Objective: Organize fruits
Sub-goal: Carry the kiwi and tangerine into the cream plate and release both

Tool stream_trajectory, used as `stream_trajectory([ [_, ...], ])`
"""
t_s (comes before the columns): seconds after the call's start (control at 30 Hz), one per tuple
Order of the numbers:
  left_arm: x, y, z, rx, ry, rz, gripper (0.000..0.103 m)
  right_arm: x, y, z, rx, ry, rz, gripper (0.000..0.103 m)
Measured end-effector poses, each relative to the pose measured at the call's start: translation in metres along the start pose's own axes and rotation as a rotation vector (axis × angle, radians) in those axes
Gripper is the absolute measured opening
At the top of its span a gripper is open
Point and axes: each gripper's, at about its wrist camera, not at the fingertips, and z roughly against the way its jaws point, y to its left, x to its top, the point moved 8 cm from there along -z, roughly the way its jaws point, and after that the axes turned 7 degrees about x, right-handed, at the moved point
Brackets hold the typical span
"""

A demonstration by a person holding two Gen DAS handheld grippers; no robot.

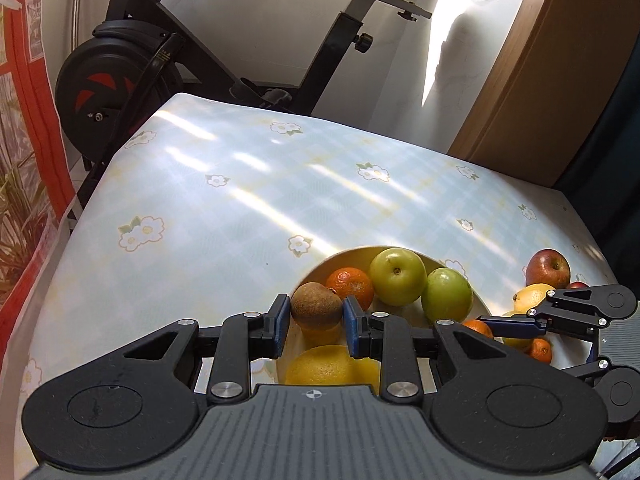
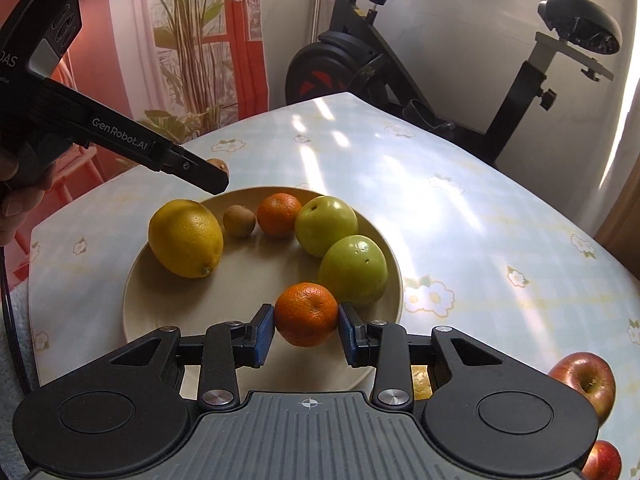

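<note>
A brown kiwi (image 1: 316, 311) is clamped between the blue pads of my left gripper (image 1: 316, 314), just above the near side of a cream plate (image 1: 352, 254). On the plate (image 2: 240, 284) lie a lemon (image 2: 186, 238), a second kiwi (image 2: 239, 220), a tangerine (image 2: 279, 215) and two green apples (image 2: 326, 226) (image 2: 354, 276). My right gripper (image 2: 307, 316) is shut on another tangerine (image 2: 307, 312) over the plate's near rim. In the right wrist view the left gripper (image 2: 214, 182) reaches in from the upper left, its kiwi (image 2: 221, 166) barely showing.
Loose fruit lies on the flowered tablecloth (image 1: 240, 200) right of the plate: a red apple (image 1: 548, 268), a lemon (image 1: 530, 298) and a small tangerine (image 1: 540, 350). An exercise bike (image 1: 132, 80) stands beyond the table's far edge. A hand (image 2: 16, 196) holds the left gripper.
</note>
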Motion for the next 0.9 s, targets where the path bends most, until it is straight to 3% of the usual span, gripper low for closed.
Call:
stream_trajectory([
  [0.33,-0.006,0.003,-0.013,-0.001,0.031,-0.003,0.03,-0.007,-0.012,-0.009,-0.028,0.033,-0.012,0.032],
  [0.9,-0.005,0.003,-0.008,0.019,0.02,-0.007,0.035,-0.009,-0.011,0.003,-0.038,-0.008,-0.008,0.035],
])
